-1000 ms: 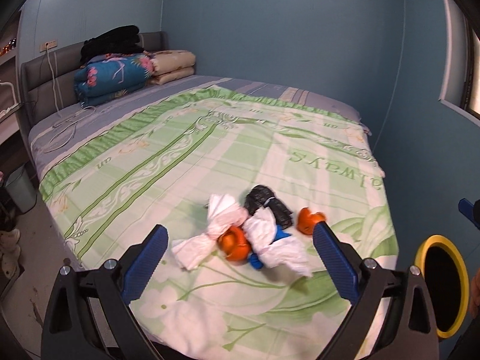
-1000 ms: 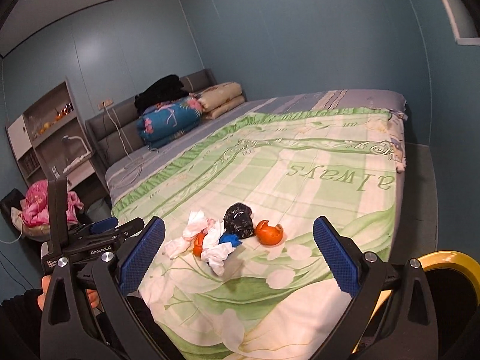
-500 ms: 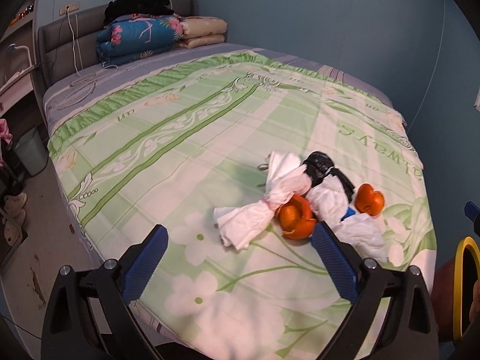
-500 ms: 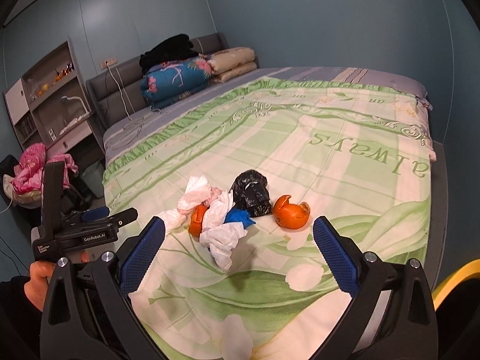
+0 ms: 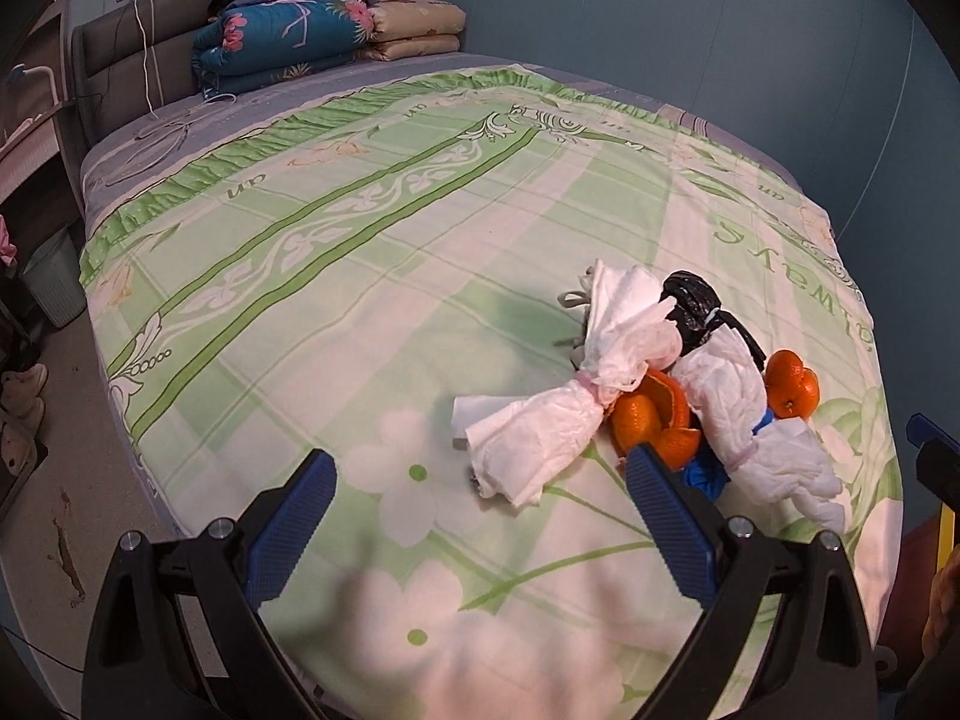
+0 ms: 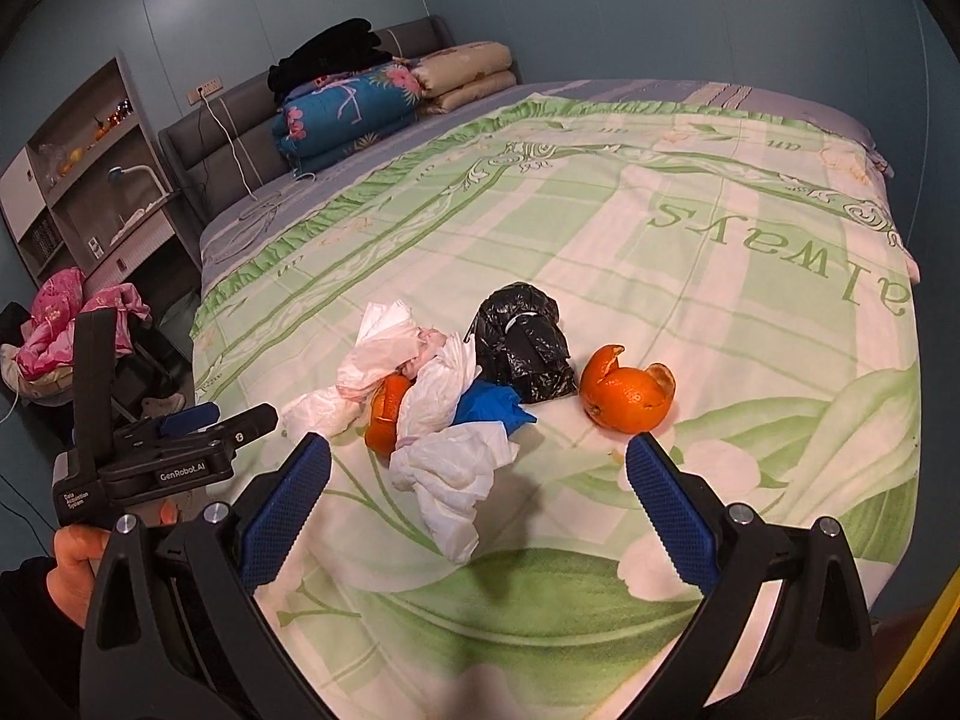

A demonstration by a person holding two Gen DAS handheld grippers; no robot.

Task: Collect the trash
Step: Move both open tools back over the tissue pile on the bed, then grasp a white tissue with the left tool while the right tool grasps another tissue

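Shelf only from right wrist

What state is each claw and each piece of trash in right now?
Left claw: open, empty.
Right claw: open, empty.
Tissues: crumpled, on the bed.
Black bag: tied, bunched.
Orange peel: torn open, apart from the pile.
Blue scrap: crumpled, under tissues.
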